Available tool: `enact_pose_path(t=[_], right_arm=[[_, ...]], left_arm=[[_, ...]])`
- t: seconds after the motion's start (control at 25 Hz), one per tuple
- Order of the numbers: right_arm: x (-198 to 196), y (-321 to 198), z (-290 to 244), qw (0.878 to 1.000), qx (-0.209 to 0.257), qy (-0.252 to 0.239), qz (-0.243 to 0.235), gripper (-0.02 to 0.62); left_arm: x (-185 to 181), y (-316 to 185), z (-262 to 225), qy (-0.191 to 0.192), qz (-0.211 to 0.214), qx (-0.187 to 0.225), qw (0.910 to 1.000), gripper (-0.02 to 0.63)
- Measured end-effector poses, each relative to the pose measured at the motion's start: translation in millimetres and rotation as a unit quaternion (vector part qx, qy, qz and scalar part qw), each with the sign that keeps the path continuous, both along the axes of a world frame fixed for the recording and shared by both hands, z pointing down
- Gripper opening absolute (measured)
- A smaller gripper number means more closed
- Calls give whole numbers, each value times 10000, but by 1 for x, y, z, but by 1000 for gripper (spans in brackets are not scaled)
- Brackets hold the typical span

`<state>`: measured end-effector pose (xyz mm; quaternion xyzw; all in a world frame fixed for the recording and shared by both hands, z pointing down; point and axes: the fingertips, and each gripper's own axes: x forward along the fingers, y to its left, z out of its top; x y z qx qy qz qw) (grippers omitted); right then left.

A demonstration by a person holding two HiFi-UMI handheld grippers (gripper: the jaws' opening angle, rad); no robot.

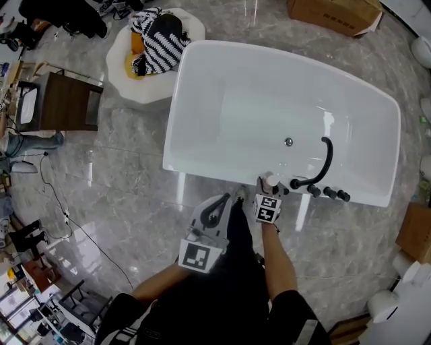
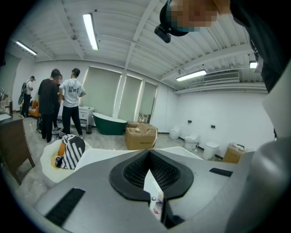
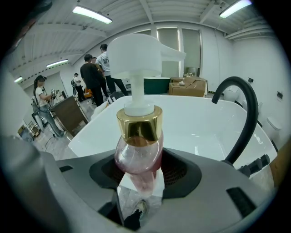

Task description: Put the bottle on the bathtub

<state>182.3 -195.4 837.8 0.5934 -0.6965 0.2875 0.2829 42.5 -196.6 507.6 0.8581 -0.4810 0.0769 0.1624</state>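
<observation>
Your left gripper (image 2: 149, 157) is nearest, held above the grey marble floor (image 1: 128, 189) just short of the tub. Its jaws are closed tip to tip and hold nothing.

Your right gripper (image 1: 269, 190) reaches a little farther, up to the near rim of the white bathtub (image 1: 222, 87). Its jaws are clamped on the belly of a clear pink pump bottle (image 3: 138, 152), which stands upright between them with a gold collar and a white pump head on top. The bottle is at the near edge of the tub, just left of the fittings. You cannot tell from these views whether its base is touching the rim.

Just right of the bottle, a curved black faucet (image 1: 328, 156) arches over the basin, with a row of black knobs (image 1: 328, 192) along the rim beside it. The drain (image 1: 288, 142) sits on the tub floor beyond the faucet.

Far left of the tub, a black-and-white striped bundle (image 1: 161, 42) lies on a rounded white piece (image 1: 121, 60), and a dark wooden chair (image 1: 64, 102) stands farther left. A cardboard box (image 1: 335, 13) is on the floor past the tub's far right corner.

Several people (image 2: 61, 102) stand at the far side of the room near a dark green bathtub (image 2: 108, 124).
</observation>
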Motion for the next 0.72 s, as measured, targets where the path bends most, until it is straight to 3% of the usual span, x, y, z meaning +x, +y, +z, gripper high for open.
enact_pose_path(t=[0.72], right_arm=[[1,-7,9,9999,-119,-33,76,222]], left_arm=[[-5,-10,5,-5,-15,-70,10000,15]])
